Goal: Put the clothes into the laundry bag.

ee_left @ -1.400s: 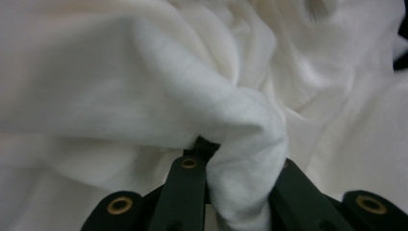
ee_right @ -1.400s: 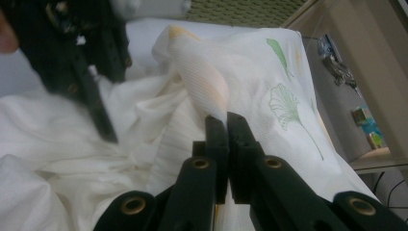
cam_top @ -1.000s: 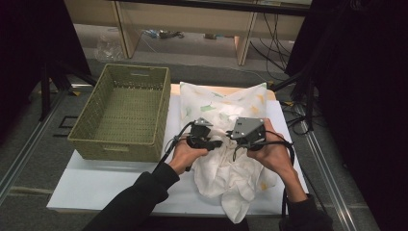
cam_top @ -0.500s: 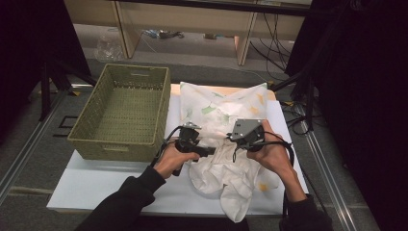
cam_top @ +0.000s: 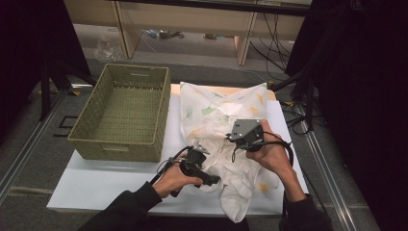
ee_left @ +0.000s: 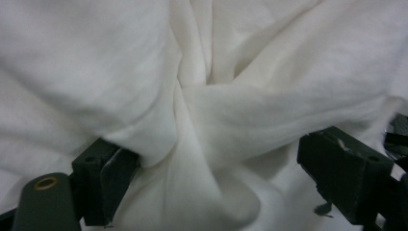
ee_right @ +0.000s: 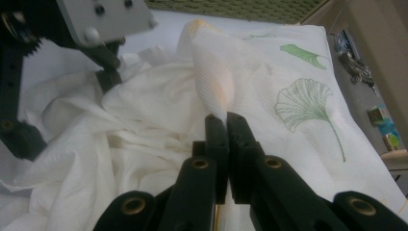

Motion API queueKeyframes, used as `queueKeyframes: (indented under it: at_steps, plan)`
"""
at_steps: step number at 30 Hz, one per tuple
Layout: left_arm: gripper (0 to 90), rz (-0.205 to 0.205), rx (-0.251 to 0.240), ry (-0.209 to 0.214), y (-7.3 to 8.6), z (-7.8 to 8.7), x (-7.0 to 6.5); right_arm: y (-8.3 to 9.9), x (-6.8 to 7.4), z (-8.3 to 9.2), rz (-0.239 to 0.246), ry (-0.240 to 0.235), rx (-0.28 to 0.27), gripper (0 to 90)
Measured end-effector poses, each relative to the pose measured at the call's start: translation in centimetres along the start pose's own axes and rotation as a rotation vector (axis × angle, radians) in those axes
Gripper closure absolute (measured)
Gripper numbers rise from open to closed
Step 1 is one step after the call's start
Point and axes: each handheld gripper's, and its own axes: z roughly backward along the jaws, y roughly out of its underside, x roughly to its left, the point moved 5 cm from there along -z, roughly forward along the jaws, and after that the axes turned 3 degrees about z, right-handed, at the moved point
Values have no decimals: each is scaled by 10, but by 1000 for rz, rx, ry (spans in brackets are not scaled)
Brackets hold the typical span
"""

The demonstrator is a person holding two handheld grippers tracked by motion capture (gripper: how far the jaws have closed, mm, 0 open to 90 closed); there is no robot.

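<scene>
There is one white cloth (cam_top: pixel 226 139) with leaf prints, crumpled at the centre of the high view, one green woven basket (cam_top: pixel 122 113) at the upper left of it, and one white table (cam_top: pixel 96 185) across the lower half. Two grippers show: the left gripper (cam_top: pixel 211 180) at lower centre and the right gripper (cam_top: pixel 234 138) just right of centre, each held in one of two hands. Along the top edge stands one shelf unit (cam_top: pixel 192 19).
</scene>
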Motion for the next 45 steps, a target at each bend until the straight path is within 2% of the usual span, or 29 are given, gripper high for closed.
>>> queueKeyframes:
  at_steps: [1, 2, 3, 4, 5, 6, 7, 9, 10, 11, 12, 13, 15, 16, 17, 18, 19, 23, 25, 28, 30, 32, 33, 34, 37, 39, 41, 44, 45]
  plan:
    - [160, -17, 20, 4, -2, -2, 1, 1, 0, 0, -5, -2, 6, 898]
    - [226, -13, -9, 5, -6, -6, 2, 1, 1, -2, -2, 1, 1, 898]
    - [357, 4, -25, 6, -11, -7, 3, 2, 2, -2, 0, -8, 7, 898]
    - [474, 9, -45, 25, -15, -7, 7, 3, 2, -4, 0, -4, 5, 898]
    - [609, -2, -74, 36, -20, -6, 11, 4, 2, -4, -3, -6, 8, 897]
    - [707, 7, -95, 47, -24, -6, 12, 5, 2, -5, -7, -8, 11, 898]
    - [760, 19, -108, 48, -28, -6, 12, 5, 3, -5, -8, -15, 10, 897]
    - [806, -7, -111, 42, -33, -3, 11, 6, 2, -4, -7, -6, 10, 898]
    - [814, -14, -112, 35, -37, -1, 12, 5, 0, -4, 20, -13, -7, 898]
    - [815, -20, -112, 32, -41, 2, 13, 6, 1, -2, -13, -5, 2, 899]
    - [817, -3, -138, 30, -48, 5, 14, 5, -1, -3, 19, -10, -11, 899]
    - [819, 9, -156, 26, -55, 10, 15, 5, -1, -2, 19, -13, -11, 899]
    - [822, -3, -188, -11, -69, 17, 19, 5, -1, 0, 24, -18, -7, 899]
    - [822, -4, -194, -23, -75, 19, 21, 7, 1, 1, -7, -15, 8, 899]
    - [823, -7, -201, -38, -79, 20, 24, 7, 1, 2, -10, -15, 8, 899]
    - [823, -7, -209, -54, -83, 19, 28, 5, -1, 2, 24, -20, -8, 899]
    - [822, -1, -200, -58, -85, 17, 31, 6, 1, 4, -3, -10, 8, 899]
    - [820, 23, -188, -104, -90, 4, 45, 6, 3, 3, -3, -21, 14, 899]
    - [816, 26, -184, -143, -88, -5, 58, 7, 4, 3, -4, -29, 17, 900]
    - [798, 85, -181, -163, -83, -17, 72, 10, 5, 2, -5, -39, 28, 899]
    - [773, 67, -174, -153, -81, -14, 69, 12, 5, 0, -4, -42, 32, 899]
    - [704, 38, -156, -138, -79, -8, 62, 13, 4, 1, -10, -46, 30, 899]
    - [658, 31, -150, -130, -77, -3, 58, 14, 4, 1, -16, -45, 31, 899]
    - [605, 39, -152, -129, -74, 1, 54, 13, 1, 0, 14, -48, 13, 899]
    - [416, 3, -112, -123, -67, 12, 42, 13, 1, 1, 11, -43, 11, 899]
    - [334, -8, -113, -127, -61, 20, 32, 13, 1, 1, 7, -43, 11, 899]
    - [289, -22, -99, -96, -53, 28, 21, 14, 0, 1, 4, -39, 10, 899]
    - [234, -77, -17, -65, -39, 30, 9, 15, 0, 0, 2, -42, 12, 898]
    - [227, -129, 26, -72, -35, 32, 11, 15, 1, -1, -4, -44, 11, 898]
